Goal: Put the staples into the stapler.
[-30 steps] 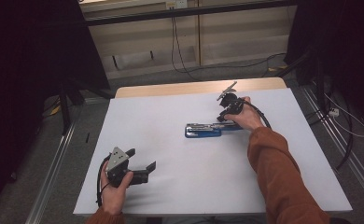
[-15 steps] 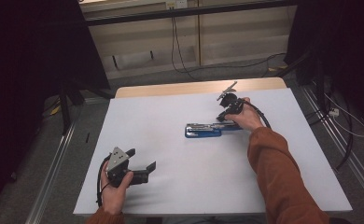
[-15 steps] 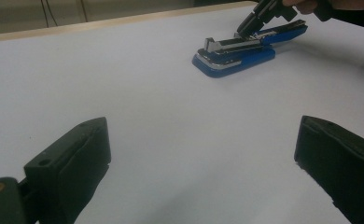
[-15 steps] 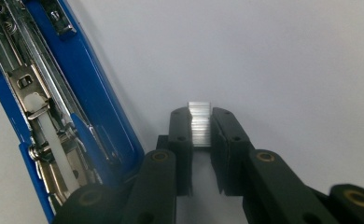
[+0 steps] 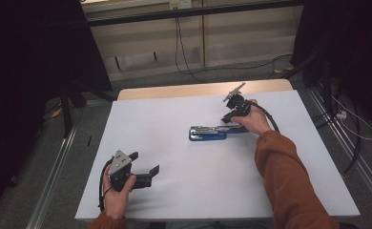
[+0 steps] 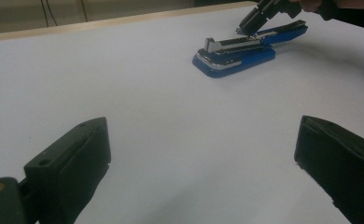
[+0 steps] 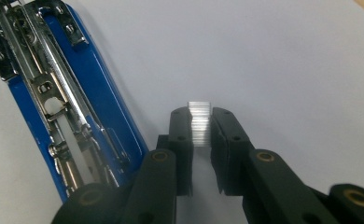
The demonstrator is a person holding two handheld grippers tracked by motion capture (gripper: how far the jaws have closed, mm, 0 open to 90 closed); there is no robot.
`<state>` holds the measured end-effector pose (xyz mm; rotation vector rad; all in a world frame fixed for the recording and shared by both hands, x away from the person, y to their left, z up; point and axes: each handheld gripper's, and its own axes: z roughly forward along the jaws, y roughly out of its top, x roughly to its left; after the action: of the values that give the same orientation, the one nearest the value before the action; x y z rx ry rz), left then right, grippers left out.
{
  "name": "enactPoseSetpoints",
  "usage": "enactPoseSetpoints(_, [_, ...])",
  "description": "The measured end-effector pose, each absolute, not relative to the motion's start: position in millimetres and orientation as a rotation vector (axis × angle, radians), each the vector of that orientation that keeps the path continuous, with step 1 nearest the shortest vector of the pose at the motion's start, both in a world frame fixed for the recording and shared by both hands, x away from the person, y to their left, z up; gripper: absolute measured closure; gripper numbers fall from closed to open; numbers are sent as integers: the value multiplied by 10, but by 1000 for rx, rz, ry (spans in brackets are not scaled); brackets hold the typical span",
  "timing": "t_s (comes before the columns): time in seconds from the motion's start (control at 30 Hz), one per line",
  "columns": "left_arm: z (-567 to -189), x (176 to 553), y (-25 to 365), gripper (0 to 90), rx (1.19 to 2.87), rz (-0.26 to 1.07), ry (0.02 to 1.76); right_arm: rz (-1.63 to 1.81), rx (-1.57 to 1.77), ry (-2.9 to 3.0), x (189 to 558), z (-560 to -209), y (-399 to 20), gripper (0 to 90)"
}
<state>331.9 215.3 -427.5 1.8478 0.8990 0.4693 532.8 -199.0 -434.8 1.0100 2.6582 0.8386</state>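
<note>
The right tongs (image 7: pixel 200 122) pinched a silvery strip of staples (image 7: pixel 199 122) beside the opened blue stapler (image 7: pixel 59 88); the left tongs (image 6: pixel 203 172) gaped empty.

Open table (image 5: pixel 184 162) around stapler (image 5: pixel 208 132)

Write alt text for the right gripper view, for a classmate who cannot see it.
The right gripper pinches a short silver strip of staples between its two black fingers, just above a white table. To its left lies an opened blue stapler, its metal staple channel exposed.
</note>
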Motion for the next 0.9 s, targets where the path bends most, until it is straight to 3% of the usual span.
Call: enactPoseSetpoints(0.9, [-4287,3348,2143,37,1849,456,910,1000,945,2573,5229,-4084,-2054,793])
